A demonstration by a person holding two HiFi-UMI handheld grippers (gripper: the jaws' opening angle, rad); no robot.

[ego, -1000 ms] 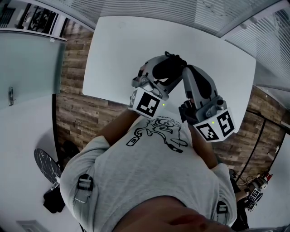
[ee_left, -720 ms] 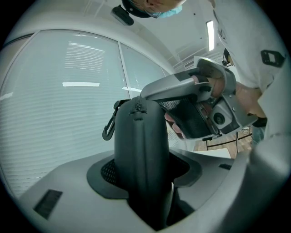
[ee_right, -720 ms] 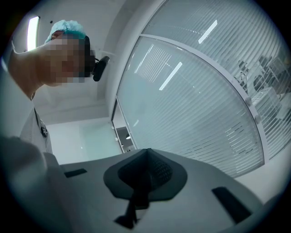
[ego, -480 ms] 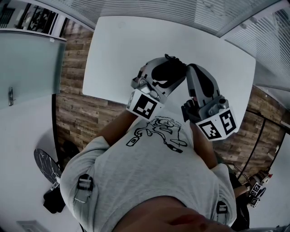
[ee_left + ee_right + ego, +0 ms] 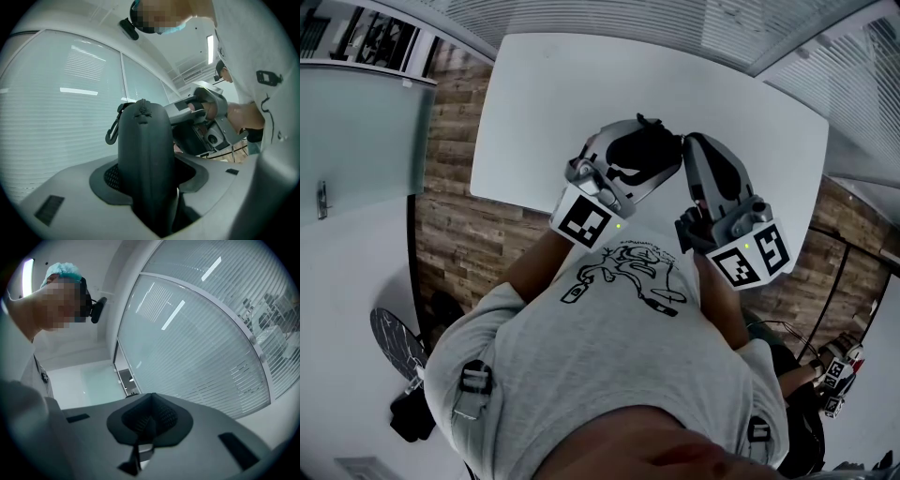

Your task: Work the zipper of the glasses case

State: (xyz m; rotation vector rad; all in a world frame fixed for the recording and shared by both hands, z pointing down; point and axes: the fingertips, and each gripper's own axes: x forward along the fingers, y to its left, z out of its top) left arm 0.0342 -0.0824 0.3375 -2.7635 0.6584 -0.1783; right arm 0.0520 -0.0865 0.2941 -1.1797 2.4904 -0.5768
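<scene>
The left claw (image 5: 147,178) is squeezed tight on the glasses case (image 5: 143,150). The case is black and smooth. It stands up between the two jaws, and its rounded end sticks out past them. A small dark clip (image 5: 112,131) hangs off the top of the case on its left side.

The right claw (image 5: 149,420) has its jaws pressed together. There is a small dark bit low down between them, but it is too unclear to say what it is.

From the head view, the two claws come together like a tent, tip to tip. The tip of the right claw sits right at the right end of the case. I cannot tell if it touches. Each claw has a cube with black and white squares at its back end, the left cube (image 5: 584,217) and the right cube (image 5: 752,258).

The case is held up in the air, just in front of the person's gray shirt (image 5: 609,356). Under the claws is a white table (image 5: 544,103). A brown wood floor (image 5: 459,225) shows beside the table. Past the right claw there are window blinds (image 5: 211,333).
</scene>
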